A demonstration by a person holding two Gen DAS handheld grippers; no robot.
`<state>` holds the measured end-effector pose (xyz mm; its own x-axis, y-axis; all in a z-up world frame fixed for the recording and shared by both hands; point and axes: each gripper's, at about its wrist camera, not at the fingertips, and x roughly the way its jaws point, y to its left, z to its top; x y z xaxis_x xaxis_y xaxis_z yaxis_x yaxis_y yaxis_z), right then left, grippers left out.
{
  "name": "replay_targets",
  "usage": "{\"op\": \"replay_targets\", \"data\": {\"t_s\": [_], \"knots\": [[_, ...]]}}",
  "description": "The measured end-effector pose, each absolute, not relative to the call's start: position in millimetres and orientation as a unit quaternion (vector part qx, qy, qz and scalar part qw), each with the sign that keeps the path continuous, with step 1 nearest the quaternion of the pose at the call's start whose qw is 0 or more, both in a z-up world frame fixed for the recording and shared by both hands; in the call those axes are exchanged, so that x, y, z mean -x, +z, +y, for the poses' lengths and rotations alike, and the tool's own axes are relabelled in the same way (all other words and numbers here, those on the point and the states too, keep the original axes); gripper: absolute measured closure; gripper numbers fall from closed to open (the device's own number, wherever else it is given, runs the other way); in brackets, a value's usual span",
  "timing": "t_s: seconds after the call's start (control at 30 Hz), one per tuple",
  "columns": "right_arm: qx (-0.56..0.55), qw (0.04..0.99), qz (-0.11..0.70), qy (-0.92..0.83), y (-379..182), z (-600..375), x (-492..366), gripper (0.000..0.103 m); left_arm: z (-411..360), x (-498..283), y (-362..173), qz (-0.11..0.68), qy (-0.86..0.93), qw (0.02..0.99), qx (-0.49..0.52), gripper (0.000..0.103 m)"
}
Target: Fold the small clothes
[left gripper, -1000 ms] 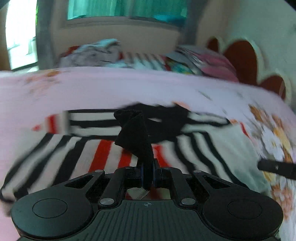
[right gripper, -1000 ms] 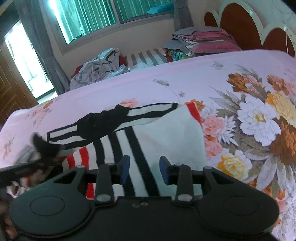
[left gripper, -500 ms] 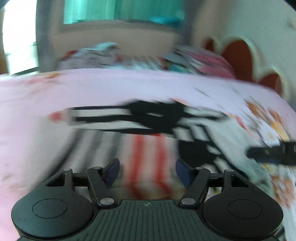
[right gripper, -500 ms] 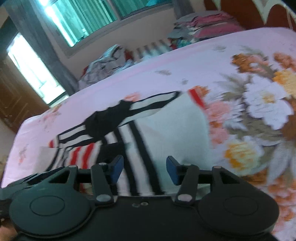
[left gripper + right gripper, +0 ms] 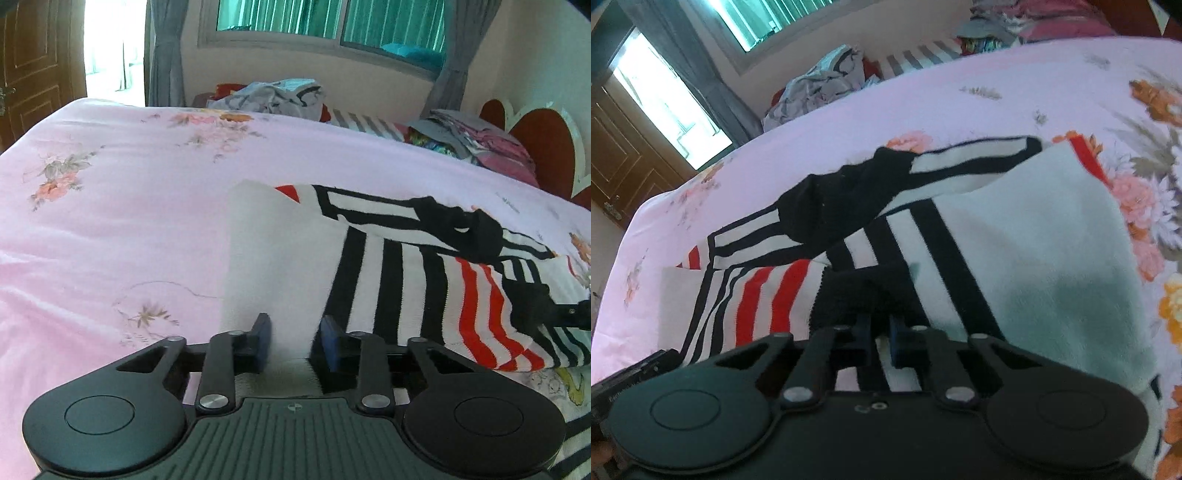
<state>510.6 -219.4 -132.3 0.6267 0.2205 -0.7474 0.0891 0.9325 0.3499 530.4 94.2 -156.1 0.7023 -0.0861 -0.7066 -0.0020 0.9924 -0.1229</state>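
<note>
Your left gripper (image 5: 293, 341), jaws spread, straddles the sweater's (image 5: 388, 266) near white edge; your right gripper (image 5: 878, 341) pinches the black cuff (image 5: 864, 291), ready for folding.

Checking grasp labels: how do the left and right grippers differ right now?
Left gripper: fingers apart, straddling the white panel of the striped sweater. Right gripper: fingers nearly together, pinching its black cuff. The left gripper lifts nothing; the right gripper's cuff bunches up. Both point across the pink bedspread.
</note>
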Motion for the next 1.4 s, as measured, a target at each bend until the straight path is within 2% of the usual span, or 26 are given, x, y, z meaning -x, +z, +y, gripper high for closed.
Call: {"op": "replay_targets", "data": {"t_s": [0.1,0.2,0.27,0.3,0.5,0.57,0.67,0.73,0.87,0.93,1.07,1.2,1.27,1.33,1.4], "knots": [[-0.15,0.89,0.429,0.033,-130,-215,-492,0.095,88,-533,-167,0.388,-0.035,0.921,0.019,0.072],[-0.152,0.88,0.451,0.016,-144,-218,-497,0.099,87,-543,-162,0.399,-0.043,0.916,0.011,0.072],[-0.149,0.896,0.418,-0.003,-127,-220,-494,0.087,89,-546,-150,0.39,-0.046,0.92,0.012,0.071],[-0.135,0.906,0.401,-0.008,-119,-219,-493,0.077,88,-551,-145,0.382,-0.05,0.923,0.003,0.071],[-0.042,0.913,0.405,0.001,-116,-202,-551,0.081,89,-619,-151,0.4,-0.062,0.914,-0.019,0.071],[-0.03,0.897,0.441,-0.026,-132,-211,-576,0.084,97,-641,-161,0.411,-0.058,0.91,-0.001,0.069],[-0.06,0.891,0.448,-0.045,-137,-228,-586,0.085,104,-651,-160,0.42,-0.048,0.906,0.036,0.069],[-0.055,0.899,0.433,-0.034,-126,-215,-575,0.08,94,-635,-147,0.401,-0.05,0.914,0.027,0.069],[-0.053,0.906,0.417,0.056,-121,-160,-553,0.078,55,-599,-145,0.385,-0.087,0.919,0.007,0.068],[-0.04,0.9,0.425,0.081,-129,-136,-550,0.081,38,-591,-154,0.396,-0.097,0.913,-0.003,0.068],[0.017,0.899,0.429,0.088,-147,-112,-548,0.08,34,-581,-164,0.4,-0.093,0.912,-0.01,0.068],[0.033,0.905,0.423,0.005,-140,-146,-540,0.089,72,-565,-164,0.392,-0.055,0.918,-0.017,0.069],[0.044,0.905,0.423,-0.01,-140,-159,-533,0.087,88,-554,-167,0.386,-0.061,0.921,-0.009,0.069],[0.04,0.909,0.415,-0.003,-135,-155,-525,0.078,84,-548,-161,0.381,-0.051,0.923,-0.02,0.069],[0.031,0.917,0.397,0.026,-127,-140,-513,0.077,75,-538,-149,0.362,-0.057,0.93,-0.009,0.069]]}}
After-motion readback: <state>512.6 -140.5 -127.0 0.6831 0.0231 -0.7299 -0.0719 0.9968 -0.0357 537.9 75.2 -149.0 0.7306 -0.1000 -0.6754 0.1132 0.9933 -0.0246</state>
